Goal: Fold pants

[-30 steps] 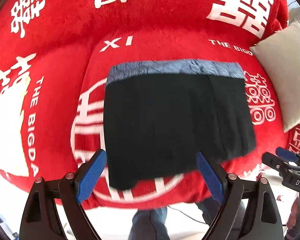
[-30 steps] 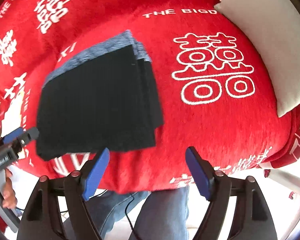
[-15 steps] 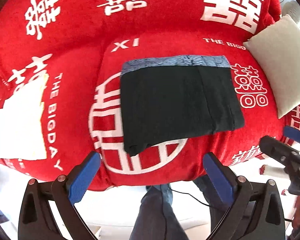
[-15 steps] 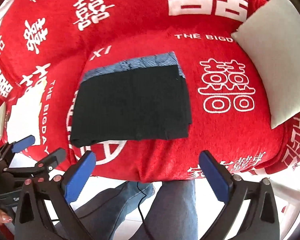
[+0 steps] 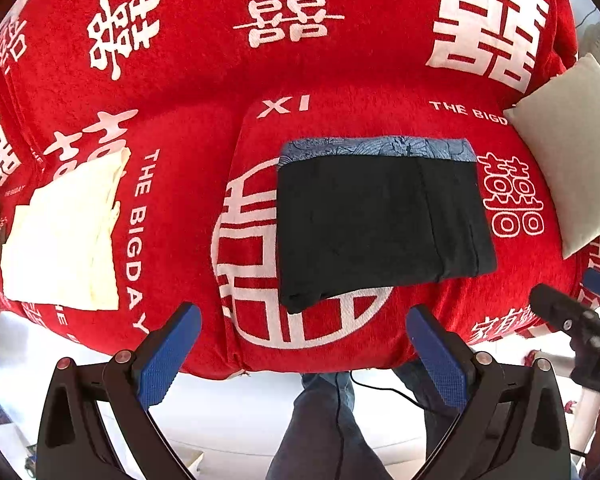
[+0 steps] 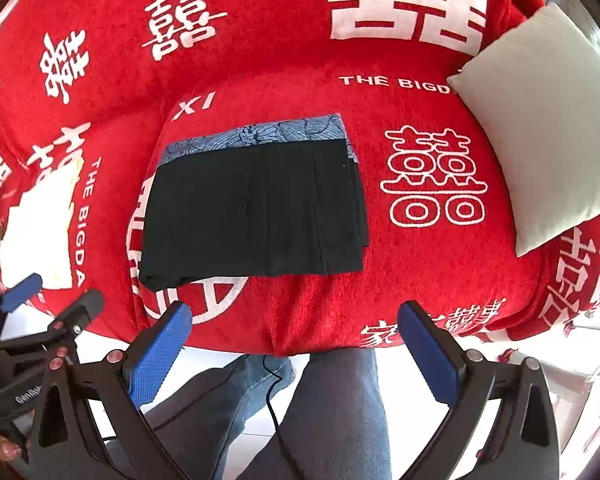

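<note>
The black pants [image 5: 380, 224] lie folded in a flat rectangle on the red sofa seat, with a blue patterned band along the far edge. They also show in the right wrist view [image 6: 256, 208]. My left gripper [image 5: 300, 332] is open and empty, held off the sofa's front edge, well short of the pants. My right gripper [image 6: 296, 332] is open and empty too, in front of the sofa edge. Each gripper shows at the side of the other's view.
A red sofa cover [image 5: 340, 60] with white characters spans the seat and back. A cream pillow [image 5: 568, 152] leans at the right. A folded cream cloth [image 5: 64, 232] lies on the seat at the left. The person's jeans-clad legs [image 6: 332, 412] stand below.
Both grippers have pulled back from the folded pants toward the sofa's front edge and beyond. The pants stay flat on the seat and look smaller in both views.
</note>
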The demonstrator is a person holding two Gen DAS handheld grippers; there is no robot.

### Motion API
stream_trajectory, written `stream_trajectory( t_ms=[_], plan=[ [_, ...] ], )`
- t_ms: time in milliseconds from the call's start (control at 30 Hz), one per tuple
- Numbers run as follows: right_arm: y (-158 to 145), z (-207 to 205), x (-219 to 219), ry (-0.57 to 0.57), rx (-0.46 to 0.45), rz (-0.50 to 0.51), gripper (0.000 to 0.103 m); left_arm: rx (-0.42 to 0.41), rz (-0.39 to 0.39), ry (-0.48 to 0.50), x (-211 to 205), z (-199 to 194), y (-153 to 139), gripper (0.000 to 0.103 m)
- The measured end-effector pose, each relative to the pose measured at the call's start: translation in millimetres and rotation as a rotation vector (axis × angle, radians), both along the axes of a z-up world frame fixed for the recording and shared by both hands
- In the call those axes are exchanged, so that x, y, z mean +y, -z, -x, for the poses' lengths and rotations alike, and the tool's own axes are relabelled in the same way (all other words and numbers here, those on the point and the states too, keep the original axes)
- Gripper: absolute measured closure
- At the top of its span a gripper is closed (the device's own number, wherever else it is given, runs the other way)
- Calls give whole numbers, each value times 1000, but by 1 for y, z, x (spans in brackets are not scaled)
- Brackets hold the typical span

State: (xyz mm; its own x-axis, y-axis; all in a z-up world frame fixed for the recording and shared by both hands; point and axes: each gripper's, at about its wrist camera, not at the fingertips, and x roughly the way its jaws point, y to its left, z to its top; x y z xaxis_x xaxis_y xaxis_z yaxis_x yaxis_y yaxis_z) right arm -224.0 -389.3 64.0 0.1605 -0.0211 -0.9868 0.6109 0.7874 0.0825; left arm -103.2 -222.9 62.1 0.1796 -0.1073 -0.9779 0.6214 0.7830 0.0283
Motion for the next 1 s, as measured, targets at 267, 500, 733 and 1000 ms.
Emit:
stream_trajectory(
  t_ms=[267, 500, 733, 1000],
  plan=[
    [-2, 0, 0, 24, 9, 17, 0, -26, 2, 31, 0, 3, -7, 0],
    [-8, -1, 5, 9, 9, 45, 0, -44, 14, 35, 2, 2, -13, 0],
    [-12, 0, 9, 1, 1, 65, 0, -61, 20, 45, 3, 4, -19, 0],
    [-15, 2, 9, 9, -4, 76, 0, -65, 30, 46, 4, 4, -22, 0]
  ],
)
